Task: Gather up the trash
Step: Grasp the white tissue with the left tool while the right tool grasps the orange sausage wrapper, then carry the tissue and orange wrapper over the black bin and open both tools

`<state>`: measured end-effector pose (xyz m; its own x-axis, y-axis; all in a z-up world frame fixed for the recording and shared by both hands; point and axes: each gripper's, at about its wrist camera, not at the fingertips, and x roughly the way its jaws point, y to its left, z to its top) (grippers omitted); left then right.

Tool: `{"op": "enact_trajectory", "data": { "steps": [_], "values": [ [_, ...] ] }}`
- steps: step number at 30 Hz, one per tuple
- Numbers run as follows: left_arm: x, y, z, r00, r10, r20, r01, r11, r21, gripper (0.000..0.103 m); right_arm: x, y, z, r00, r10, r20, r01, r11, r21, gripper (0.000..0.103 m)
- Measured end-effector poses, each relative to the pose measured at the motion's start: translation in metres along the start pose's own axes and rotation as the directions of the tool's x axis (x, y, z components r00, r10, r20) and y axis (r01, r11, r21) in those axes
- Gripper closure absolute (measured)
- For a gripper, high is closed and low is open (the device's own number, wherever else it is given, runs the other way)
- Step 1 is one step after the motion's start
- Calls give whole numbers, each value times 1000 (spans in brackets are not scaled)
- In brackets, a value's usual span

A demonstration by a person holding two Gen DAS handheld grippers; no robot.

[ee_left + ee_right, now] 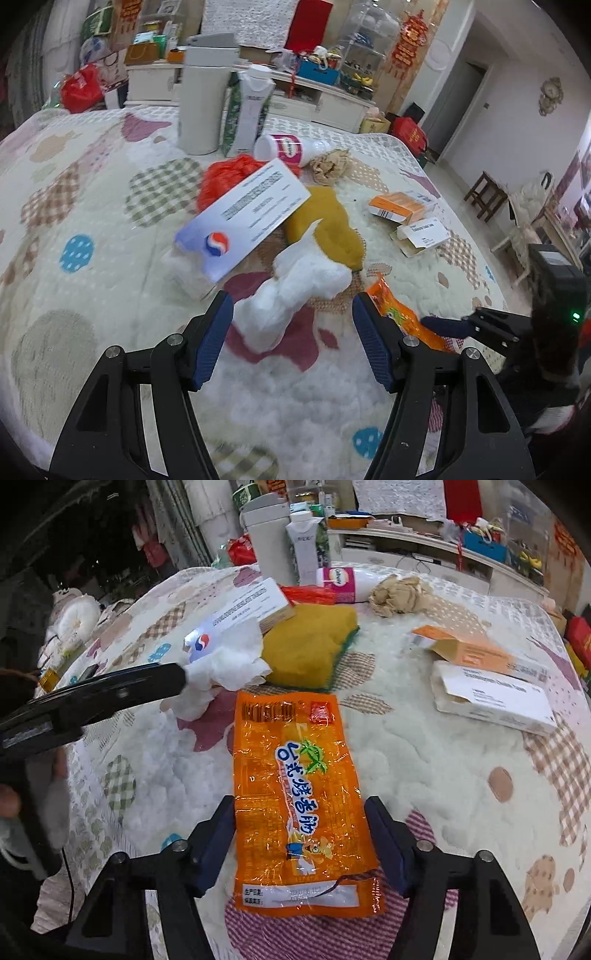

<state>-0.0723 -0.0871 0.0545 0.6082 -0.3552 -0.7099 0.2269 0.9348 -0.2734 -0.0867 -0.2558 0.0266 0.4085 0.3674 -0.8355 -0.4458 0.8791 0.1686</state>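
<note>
Trash lies on a quilted patchwork cover (92,206). My left gripper (293,314) is open, its jaws on either side of a crumpled white tissue (295,291), which also shows in the right wrist view (229,664). My right gripper (300,818) is open, straddling a flat orange snack wrapper (299,797), whose edge shows in the left wrist view (402,317). A yellow sponge (325,225), a long white box (247,218), a red plastic bag (225,173), a crumpled brown paper (330,162) and a white-pink bottle (291,147) lie beyond.
A white bin (203,103) and a carton (251,110) stand at the far side. An orange box (399,206) and a white box (421,236) lie to the right. Cluttered shelves and furniture line the room behind.
</note>
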Motion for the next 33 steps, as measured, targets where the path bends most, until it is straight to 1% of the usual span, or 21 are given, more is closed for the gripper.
{"op": "enact_trajectory", "data": {
  "steps": [5,6,7,8,9,12,16,19,22,27,33],
  "values": [
    [21,-9,1,1000,19,-16,-18,999,36,38,-21,-6,-11,999,-20,40,20,1000,23,38],
    [24,-8,1,1000,19,-24,-18,999,32,46,-27,-9,-14,998,-20,52,19,999,32,38],
    [24,-8,-1,999,36,-22,-35,999,26,53,-29,-9,-14,998,-22,58,20,999,38,38],
    [24,-8,-2,999,51,-18,-51,998,26,67,-35,-12,-17,997,-26,68,23,999,48,38],
    [21,-7,-2,998,60,-17,-60,998,23,70,-35,-13,-18,997,-29,73,25,998,54,38],
    [14,-6,-7,999,6,-32,-6,1000,-9,74,-46,-19,-24,995,-39,94,32,996,80,38],
    [2,-21,-13,1000,-16,-26,17,1000,16,76,-56,-28,-32,992,-54,110,42,993,108,38],
    [-6,-37,-16,999,-51,-17,51,998,28,76,-67,-33,-41,990,-77,119,63,991,119,38],
    [-10,-60,-19,996,-84,-16,85,995,60,76,-80,-39,-50,985,-110,130,93,987,128,38],
    [-6,-103,-22,994,-107,-17,109,987,121,76,-101,-61,-64,977,-157,146,131,976,172,38],
    [4,-141,-23,991,-128,-28,131,976,175,76,-120,-91,-84,967,-208,147,168,955,246,38]
  ]
}}
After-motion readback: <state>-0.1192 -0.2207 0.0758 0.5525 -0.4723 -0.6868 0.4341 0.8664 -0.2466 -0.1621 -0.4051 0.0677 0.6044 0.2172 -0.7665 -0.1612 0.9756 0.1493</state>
